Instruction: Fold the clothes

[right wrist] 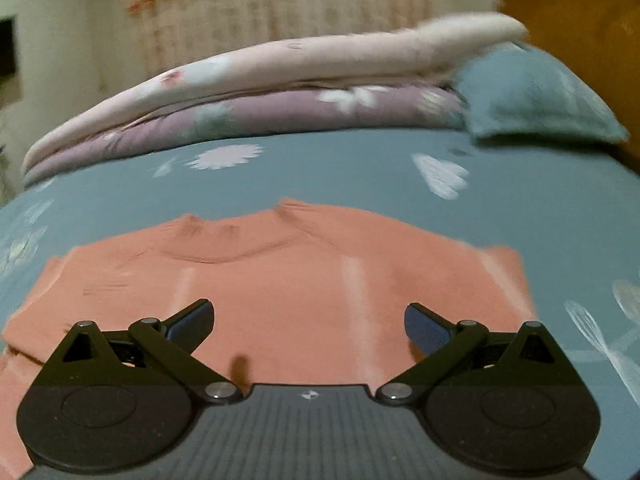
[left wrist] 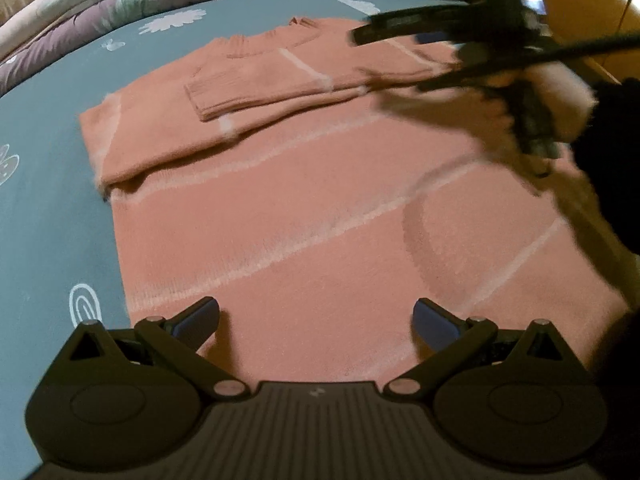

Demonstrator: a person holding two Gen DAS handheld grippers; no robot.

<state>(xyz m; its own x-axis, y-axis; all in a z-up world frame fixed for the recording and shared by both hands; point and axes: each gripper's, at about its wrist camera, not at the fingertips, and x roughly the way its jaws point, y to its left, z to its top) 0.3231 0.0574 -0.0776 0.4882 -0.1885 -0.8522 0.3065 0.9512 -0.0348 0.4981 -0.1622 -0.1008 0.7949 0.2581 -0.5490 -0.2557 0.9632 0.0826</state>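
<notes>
While both grippers hang above it, the salmon-pink knitted sweater with thin pale stripes (left wrist: 304, 208) lies flat on the blue-grey bedsheet printed with white flowers (left wrist: 44, 208), its neckline toward the far side of the bed. One sleeve (left wrist: 264, 84) is folded across the chest, the ribbed cuff lying on the body of the garment toward the left. A curved crease bulges in the knit toward the right, near the hem.

From its own camera the left gripper (left wrist: 316, 318) hovers over the near part of the sweater with its blue-padded fingers (left wrist: 200, 316) spread wide, nothing between them. The right gripper (right wrist: 308, 322) is likewise splayed apart and empty in its own view, poised over the middle of the garment, facing the collar (right wrist: 224, 248). Seen from the left camera, that right gripper (left wrist: 500, 56) is a dark blur over the far right shoulder of the sweater.

Along the far edge of the bed a folded mauve and cream floral quilt (right wrist: 248, 92) is stacked, and beside it on the right rests a blue-grey pillow (right wrist: 532, 96). An orange-brown wooden headboard (right wrist: 576, 12) rises at the far right.
</notes>
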